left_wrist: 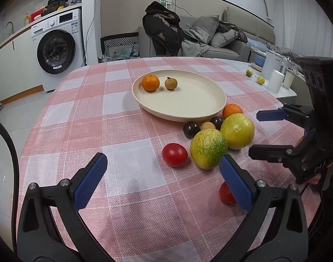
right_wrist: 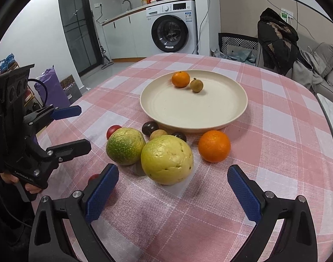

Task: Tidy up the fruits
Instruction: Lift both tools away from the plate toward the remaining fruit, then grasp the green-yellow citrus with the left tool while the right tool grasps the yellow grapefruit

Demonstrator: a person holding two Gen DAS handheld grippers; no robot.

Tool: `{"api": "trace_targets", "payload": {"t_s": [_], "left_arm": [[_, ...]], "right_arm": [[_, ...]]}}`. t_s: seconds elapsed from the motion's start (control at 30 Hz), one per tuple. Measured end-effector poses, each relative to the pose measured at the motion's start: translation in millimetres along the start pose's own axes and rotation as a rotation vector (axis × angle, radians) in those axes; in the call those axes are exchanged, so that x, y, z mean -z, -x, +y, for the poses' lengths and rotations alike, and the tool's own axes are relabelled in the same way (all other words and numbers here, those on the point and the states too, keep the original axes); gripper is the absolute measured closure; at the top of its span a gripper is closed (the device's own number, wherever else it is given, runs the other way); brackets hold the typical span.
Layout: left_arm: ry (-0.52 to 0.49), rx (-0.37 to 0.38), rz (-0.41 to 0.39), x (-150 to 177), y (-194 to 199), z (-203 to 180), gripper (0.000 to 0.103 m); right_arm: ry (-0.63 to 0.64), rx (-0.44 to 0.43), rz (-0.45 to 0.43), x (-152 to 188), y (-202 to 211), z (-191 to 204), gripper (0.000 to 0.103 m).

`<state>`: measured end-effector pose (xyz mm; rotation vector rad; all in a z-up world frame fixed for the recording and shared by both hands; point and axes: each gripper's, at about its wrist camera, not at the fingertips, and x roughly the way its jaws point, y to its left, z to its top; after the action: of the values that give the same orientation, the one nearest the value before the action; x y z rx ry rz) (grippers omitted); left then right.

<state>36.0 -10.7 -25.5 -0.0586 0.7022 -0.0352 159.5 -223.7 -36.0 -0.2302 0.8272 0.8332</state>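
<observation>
A cream plate (left_wrist: 201, 107) (right_wrist: 177, 111) holds a small orange (left_wrist: 150, 83) (right_wrist: 180, 79) and a brown longan (left_wrist: 171, 83) (right_wrist: 196, 85). In front of it lie two large yellow-green fruits (left_wrist: 208, 149) (right_wrist: 166, 159), an orange (right_wrist: 214, 145) (left_wrist: 231, 110), dark plums (left_wrist: 191, 129), a longan (right_wrist: 158, 134) and two red tomatoes (left_wrist: 174, 154) (left_wrist: 226, 194). My left gripper (left_wrist: 162, 181) is open and empty, low over the cloth near the tomatoes. My right gripper (right_wrist: 173, 194) is open and empty, just before the big yellow fruit.
The table has a pink checked cloth (left_wrist: 101, 109). A side table with a white kettle (left_wrist: 272, 65), cups and two limes (left_wrist: 260, 80) stands to the right. A sofa (left_wrist: 210, 41) and a washing machine (left_wrist: 57, 48) are beyond the table.
</observation>
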Motion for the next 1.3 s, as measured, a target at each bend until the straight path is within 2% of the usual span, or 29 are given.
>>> {"api": "trace_targets", "payload": {"t_s": [0.1, 0.27, 0.33, 0.43, 0.6, 0.7, 0.87, 1.3], "left_arm": [[0.0, -0.005, 0.006, -1, -2, 0, 0.001], [-0.001, -0.003, 0.008, -1, -3, 1, 0.001], [-0.003, -0.003, 0.01, -1, -4, 0, 0.001], [-0.008, -0.003, 0.013, 0, -5, 0, 0.001], [-0.01, 0.015, 0.017, 0, -6, -3, 0.001], [-0.029, 0.036, 0.033, 0, -8, -6, 0.001], [-0.049, 0.051, 0.058, 1, -13, -13, 0.001], [-0.082, 0.087, 0.06, -12, -23, -26, 0.002]], "right_arm": [[-0.006, -0.022, 0.022, 0, -6, 1, 0.001], [-0.035, -0.038, 0.061, -1, -16, -3, 0.02], [-0.047, -0.033, 0.071, -1, -20, -5, 0.022], [-0.053, -0.039, 0.081, -2, -25, -6, 0.031], [-0.037, -0.042, 0.088, -5, -29, -1, 0.036], [-0.026, -0.03, 0.088, -6, -31, 2, 0.044], [-0.014, -0.018, 0.08, -5, -30, 4, 0.046], [-0.015, -0.038, 0.024, 3, -9, 2, 0.046]]}}
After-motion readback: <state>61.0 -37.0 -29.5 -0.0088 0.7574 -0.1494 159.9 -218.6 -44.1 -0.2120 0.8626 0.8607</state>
